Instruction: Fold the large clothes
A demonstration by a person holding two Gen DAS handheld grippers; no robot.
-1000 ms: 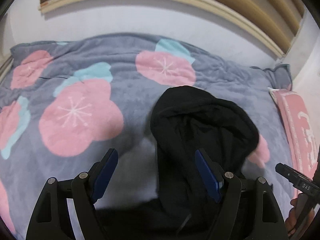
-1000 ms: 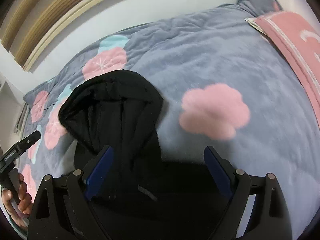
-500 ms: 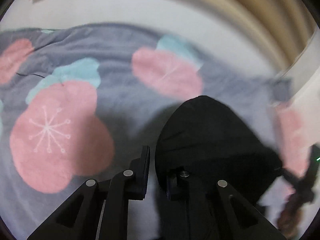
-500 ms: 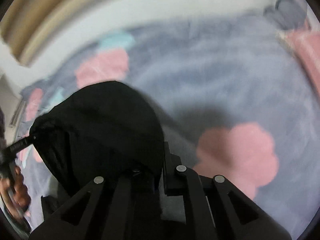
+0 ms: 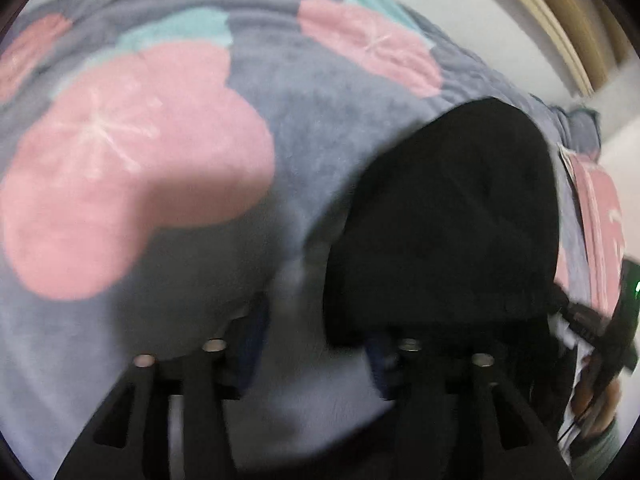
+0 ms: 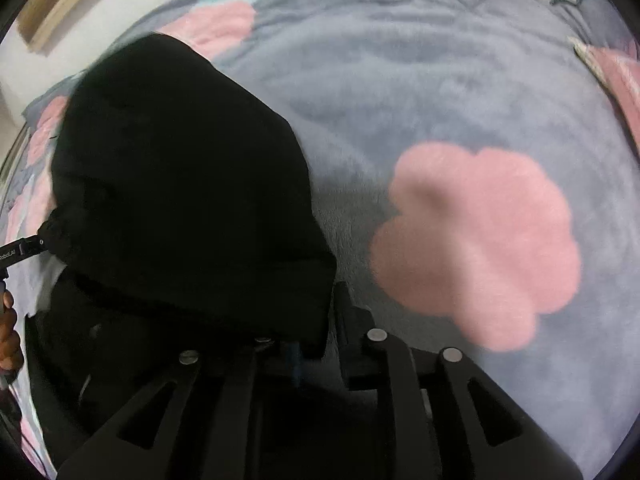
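Note:
A black hooded garment lies on a grey blanket with pink flowers, its hood toward the wall. My left gripper is low over the blanket at the hood's left edge. Its jaws are opening, with bare blanket in the gap and black cloth draped over the right finger. In the right wrist view the garment fills the left half. My right gripper sits at its right edge with jaws opening. The cloth's corner hangs into the narrow gap and hides the left finger.
A pink towel or pillow lies at the blanket's right side. White wall and a wooden frame run behind the bed. Each view shows the other gripper and the hand holding it at its edge.
Both grippers dropped toward the bed beside the hood. They were wide open, then shut at the hood's edges, and now stand partly apart. The hood looks closer and larger.

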